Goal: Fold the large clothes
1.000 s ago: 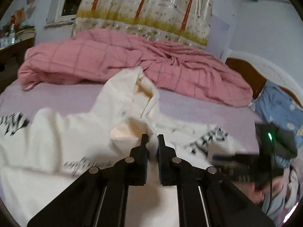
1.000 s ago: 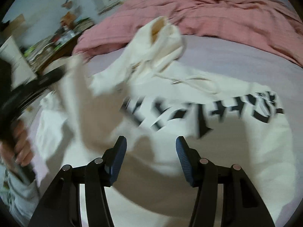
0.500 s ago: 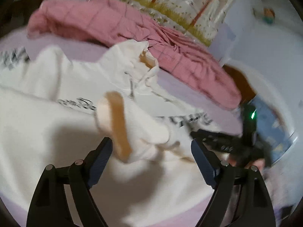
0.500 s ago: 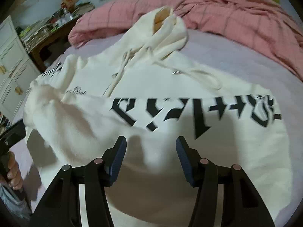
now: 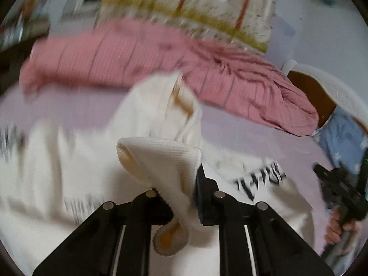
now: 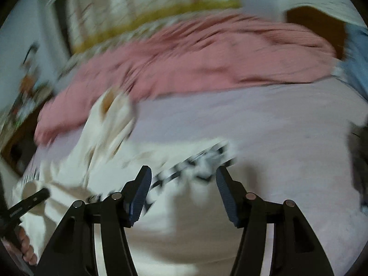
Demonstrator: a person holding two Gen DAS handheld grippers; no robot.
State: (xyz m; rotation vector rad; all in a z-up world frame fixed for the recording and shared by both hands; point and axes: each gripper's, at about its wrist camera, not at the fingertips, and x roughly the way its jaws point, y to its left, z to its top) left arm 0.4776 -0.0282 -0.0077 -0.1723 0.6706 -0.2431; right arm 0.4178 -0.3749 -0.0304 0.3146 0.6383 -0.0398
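Observation:
A cream hoodie (image 5: 69, 161) with black lettering lies spread on the bed, its hood (image 5: 161, 105) towards the pink quilt. My left gripper (image 5: 181, 184) is closing, and its pads pinch the ribbed sleeve cuff (image 5: 158, 158), which drapes over the left finger and hides it. The hoodie's body (image 6: 172, 230) also fills the bottom of the right wrist view. Above the printed lettering my right gripper (image 6: 184, 172) is opening, with nothing between its fingers. Both views are motion-blurred.
A rumpled pink quilt (image 5: 138, 57) lies across the far side of the lilac sheet (image 6: 276, 126). A wooden headboard (image 5: 310, 85) and a blue pillow (image 5: 345, 133) are at the right. A patterned curtain (image 5: 195, 7) hangs behind. Cluttered furniture (image 6: 20, 105) stands at the left.
My left gripper let go, spread wide around the sleeve cuff, then closed on it. The right gripper swung away to the right, so the hoodie now sits lower left in its view.

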